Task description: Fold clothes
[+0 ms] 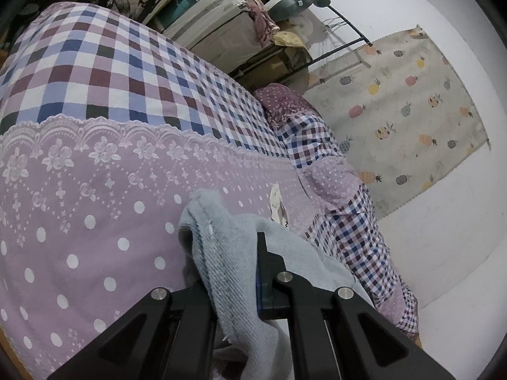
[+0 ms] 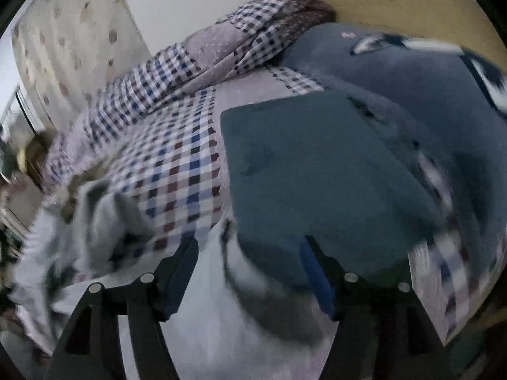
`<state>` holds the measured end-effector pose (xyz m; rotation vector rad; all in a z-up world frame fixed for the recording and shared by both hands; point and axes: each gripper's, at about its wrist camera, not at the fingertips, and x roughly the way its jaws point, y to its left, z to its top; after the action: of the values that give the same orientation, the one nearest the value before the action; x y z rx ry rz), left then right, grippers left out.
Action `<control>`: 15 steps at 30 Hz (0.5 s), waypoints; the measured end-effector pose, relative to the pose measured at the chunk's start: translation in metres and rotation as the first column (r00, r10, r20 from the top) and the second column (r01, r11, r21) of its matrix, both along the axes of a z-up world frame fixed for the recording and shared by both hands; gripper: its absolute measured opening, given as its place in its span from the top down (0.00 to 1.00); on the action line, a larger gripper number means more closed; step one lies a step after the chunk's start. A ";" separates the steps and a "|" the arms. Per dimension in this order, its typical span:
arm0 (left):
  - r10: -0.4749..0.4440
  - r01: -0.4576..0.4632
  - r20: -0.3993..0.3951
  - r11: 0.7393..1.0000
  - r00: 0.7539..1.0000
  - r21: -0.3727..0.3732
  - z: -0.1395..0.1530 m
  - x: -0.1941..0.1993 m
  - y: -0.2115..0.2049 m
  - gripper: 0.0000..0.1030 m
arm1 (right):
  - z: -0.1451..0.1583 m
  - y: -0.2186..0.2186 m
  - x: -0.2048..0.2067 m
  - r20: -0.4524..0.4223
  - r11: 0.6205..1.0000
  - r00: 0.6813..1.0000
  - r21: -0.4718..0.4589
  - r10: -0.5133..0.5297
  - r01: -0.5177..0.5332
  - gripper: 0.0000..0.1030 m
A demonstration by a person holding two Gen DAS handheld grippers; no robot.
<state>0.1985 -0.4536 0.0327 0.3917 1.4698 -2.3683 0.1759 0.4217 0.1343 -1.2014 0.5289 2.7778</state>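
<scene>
Two grippers work over a bed (image 1: 95,190) spread with a lilac, dotted and checked cover.

From the left wrist, the left gripper (image 1: 236,272) has its jaws closed tight on a pale blue-grey garment (image 1: 221,253). A stitched hem runs up between them and the cloth bunches above and spills to either side. It hangs over the near edge of the bed, close to the corner where the checked duvet (image 1: 317,145) is rolled along the far side. Past that side a pineapple-print cloth (image 1: 405,101) hangs on the white wall, and a pale suitcase (image 1: 218,22) stands among boxes beyond the bed's far end.

From the right wrist, much blurred, the right gripper (image 2: 250,269) has its jaws standing wide with nothing pressed between them. White cloth (image 2: 206,332) lies beneath them at the near edge. Just ahead a folded teal garment (image 2: 310,171) lies flat on the cover, with a dark blue garment (image 2: 412,79) beside it toward the headboard end. The pale blue-grey garment (image 2: 95,215) is crumpled at the left.
</scene>
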 end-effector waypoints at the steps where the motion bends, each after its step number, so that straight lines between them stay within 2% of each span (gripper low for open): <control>1: 0.003 -0.003 -0.002 1.000 1.000 0.003 0.000 0.000 0.000 0.99 | -0.002 0.004 0.013 0.020 1.000 1.000 0.010 -0.016 0.016 0.31; 4: 0.009 -0.009 -0.006 1.000 1.000 0.008 0.000 0.000 0.001 0.99 | -0.014 0.007 0.044 0.078 0.998 0.996 0.044 -0.040 0.037 0.31; 9: 0.013 -0.013 -0.011 1.000 1.000 0.022 -0.001 0.000 0.003 0.99 | -0.041 0.005 0.065 0.143 1.000 0.990 -0.021 -0.019 0.023 0.31; 13: 0.002 -0.002 -0.014 1.000 1.000 0.028 -0.002 0.000 0.001 0.99 | -0.053 0.006 0.055 0.152 0.995 0.988 -0.090 -0.018 0.032 0.32; 15: -0.004 0.005 -0.015 1.000 1.000 0.030 -0.002 0.000 0.000 0.99 | -0.067 0.005 0.046 0.213 0.995 0.977 -0.096 -0.020 0.041 0.35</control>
<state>0.1986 -0.4535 0.0310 0.3861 1.5141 -2.3598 0.2215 0.4267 0.0676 -1.4745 0.6659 2.5822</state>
